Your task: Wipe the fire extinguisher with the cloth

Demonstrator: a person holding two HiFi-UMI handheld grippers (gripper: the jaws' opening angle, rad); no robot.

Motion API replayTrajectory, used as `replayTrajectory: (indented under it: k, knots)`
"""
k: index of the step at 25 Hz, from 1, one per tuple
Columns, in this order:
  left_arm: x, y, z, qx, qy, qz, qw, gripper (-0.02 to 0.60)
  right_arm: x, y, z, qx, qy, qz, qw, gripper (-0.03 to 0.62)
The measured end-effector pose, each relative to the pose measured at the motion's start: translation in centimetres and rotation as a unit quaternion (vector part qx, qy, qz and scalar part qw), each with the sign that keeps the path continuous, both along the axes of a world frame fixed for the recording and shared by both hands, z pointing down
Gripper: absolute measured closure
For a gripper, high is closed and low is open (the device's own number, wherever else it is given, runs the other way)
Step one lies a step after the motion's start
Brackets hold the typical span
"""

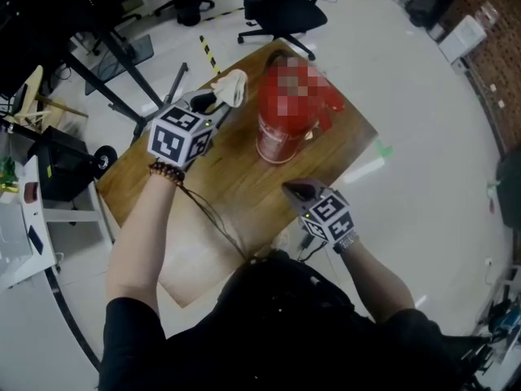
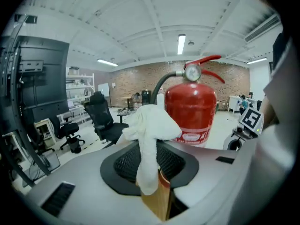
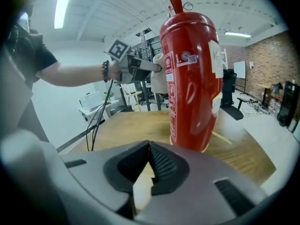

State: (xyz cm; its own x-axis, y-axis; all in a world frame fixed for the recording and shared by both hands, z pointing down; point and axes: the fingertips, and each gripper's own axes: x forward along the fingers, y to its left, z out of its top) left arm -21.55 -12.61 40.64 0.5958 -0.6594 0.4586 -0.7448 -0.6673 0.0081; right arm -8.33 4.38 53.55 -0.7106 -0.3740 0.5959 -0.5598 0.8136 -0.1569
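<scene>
Nearest us, at the bottom of the head view: dark sleeves, both forearms reaching up-frame.

Right gripper, lower centre of the head view. Jaws are pressed together with nothing between them, confirmed in its own view. It hangs over the near edge of the brown rectangular wooden table, pointing at the extinguisher's base and apart from it.

Left gripper, upper left of centre, is raised above the tabletop. Its jaws are part-way closed, clamped on the white crumpled cloth. In the left gripper view the cloth is pinched at its lower end and bunches up into a mushroom-shaped wad above the jaws.

The red cylindrical metal fire extinguisher stands upright on the table, centre of the head view, on the table's far half. The left gripper view shows its body just behind the cloth, with gauge, red lever and black hose on top.

In the right gripper view the extinguisher fills centre frame. The left gripper sits at its upper left with the cloth just beside the cylinder wall. We can't confirm contact.

Farther back, a black office chair stands on the pale floor past the table's far end. The brick wall is at the back of the room.
</scene>
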Motion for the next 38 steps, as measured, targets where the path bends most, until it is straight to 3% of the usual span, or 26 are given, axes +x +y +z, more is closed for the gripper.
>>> replayTrajectory:
  k: [6,13,19,24,33,35,38]
  knots:
    - [1.4,0.8,-7.7,0.066,-0.002,0.011,0.9978,0.488,0.2,0.3,-0.9,0.010,-0.012,-0.008,1.000,0.569]
    - [3.8,2.7,-14.7,0.142,-0.023,0.027,0.9892,0.488,1.1,0.3,-1.5,0.018,-0.025,-0.015,0.999,0.569]
    - [7.2,5.1,-19.3,0.226,-0.093,0.054,0.9682,0.488,1.8,0.0,-2.0,0.027,-0.030,-0.025,0.999,0.569]
    - [10.0,6.9,-20.5,0.274,-0.164,0.087,0.9435,0.488,2.3,0.0,-2.3,0.032,-0.035,-0.038,0.998,0.569]
    - [13.8,7.8,-19.5,0.297,-0.267,0.135,0.9070,0.488,3.8,0.0,-2.3,0.034,-0.042,-0.051,0.997,0.569]
    - [14.1,7.5,-19.1,0.290,-0.277,0.140,0.9055,0.488,4.1,0.0,-2.4,0.034,-0.043,-0.052,0.997,0.569]
    - [14.0,6.6,-18.8,0.274,-0.271,0.138,0.9124,0.488,4.6,-0.3,-2.4,0.036,-0.045,-0.049,0.997,0.569]
